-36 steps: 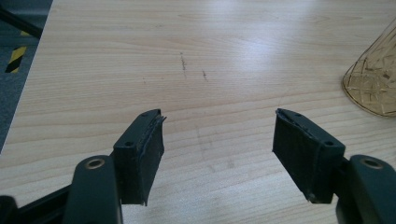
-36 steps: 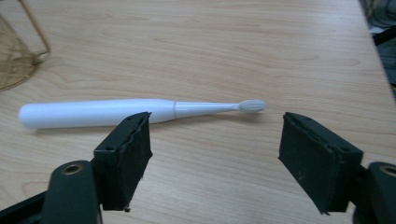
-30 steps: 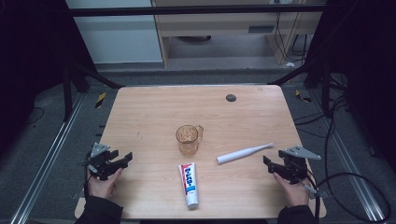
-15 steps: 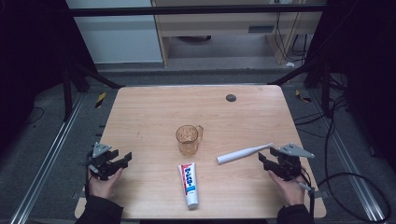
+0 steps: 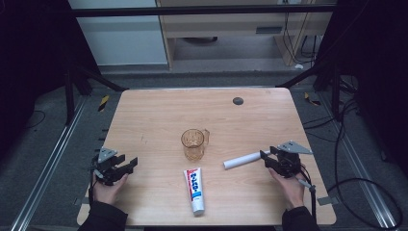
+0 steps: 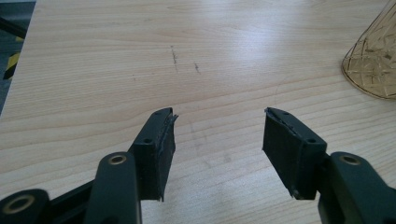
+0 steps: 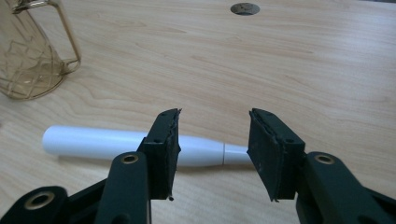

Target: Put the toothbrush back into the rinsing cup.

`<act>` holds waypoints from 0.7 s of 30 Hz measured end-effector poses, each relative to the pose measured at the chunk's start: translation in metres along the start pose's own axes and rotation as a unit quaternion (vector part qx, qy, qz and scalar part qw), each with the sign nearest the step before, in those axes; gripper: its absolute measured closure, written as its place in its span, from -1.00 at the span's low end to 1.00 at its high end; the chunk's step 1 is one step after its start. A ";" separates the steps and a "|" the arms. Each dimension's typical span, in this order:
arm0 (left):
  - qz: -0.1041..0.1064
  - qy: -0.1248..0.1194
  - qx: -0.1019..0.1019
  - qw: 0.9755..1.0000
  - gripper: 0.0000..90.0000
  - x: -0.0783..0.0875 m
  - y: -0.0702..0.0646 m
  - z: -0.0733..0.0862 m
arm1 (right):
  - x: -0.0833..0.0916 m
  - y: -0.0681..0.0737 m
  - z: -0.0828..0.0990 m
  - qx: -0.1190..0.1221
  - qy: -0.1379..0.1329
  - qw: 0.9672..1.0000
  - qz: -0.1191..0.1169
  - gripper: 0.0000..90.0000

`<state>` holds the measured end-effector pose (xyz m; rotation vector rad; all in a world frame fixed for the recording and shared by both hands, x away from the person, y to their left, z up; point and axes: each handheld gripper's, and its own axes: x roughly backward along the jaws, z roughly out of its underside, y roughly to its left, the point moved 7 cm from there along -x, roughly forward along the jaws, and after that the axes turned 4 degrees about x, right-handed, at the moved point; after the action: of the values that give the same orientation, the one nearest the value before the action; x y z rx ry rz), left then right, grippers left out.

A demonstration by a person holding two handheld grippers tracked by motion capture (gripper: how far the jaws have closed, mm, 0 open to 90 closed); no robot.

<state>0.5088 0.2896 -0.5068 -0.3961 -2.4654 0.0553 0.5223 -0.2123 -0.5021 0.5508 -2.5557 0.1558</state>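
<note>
The right gripper, jaws apart and just closing, straddles a smooth white electric toothbrush without pressing it; the jaws hide its slim neck. The left gripper, jaws apart and closing slightly, hovers over bare wood-grain table; a faceted amber glass mug is cut off to its right.

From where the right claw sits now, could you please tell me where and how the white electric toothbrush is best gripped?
Grip the white toothbrush on its narrowing neck, where the right claw already straddles it with jaws open. The toothbrush lies flat on the table, thick end toward the amber mug, so come from above with one jaw on each long side. Its round body may roll, so close squarely across it.
</note>
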 end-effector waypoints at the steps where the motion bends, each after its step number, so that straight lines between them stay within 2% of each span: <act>1: 0.000 0.000 0.000 1.000 -0.05 0.000 0.000 0.000 | 0.000 0.000 0.000 0.000 0.000 1.000 0.000 0.19; 10: 0.000 0.001 0.006 1.000 -0.02 0.000 0.001 0.000 | -0.022 0.002 -0.006 0.002 0.006 1.000 0.002 0.37; 16: -0.003 0.002 0.000 1.000 -0.02 -0.001 0.000 0.000 | -0.033 -0.009 -0.008 0.000 0.012 1.000 0.022 0.51; 21: -0.003 0.003 -0.002 1.000 -0.02 -0.001 0.000 0.000 | -0.043 -0.017 -0.003 -0.003 0.031 0.999 0.033 0.67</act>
<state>0.5098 0.2891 -0.5074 -0.3899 -2.4613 0.0468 0.5642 -0.2121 -0.5213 0.4515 -2.5141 0.1868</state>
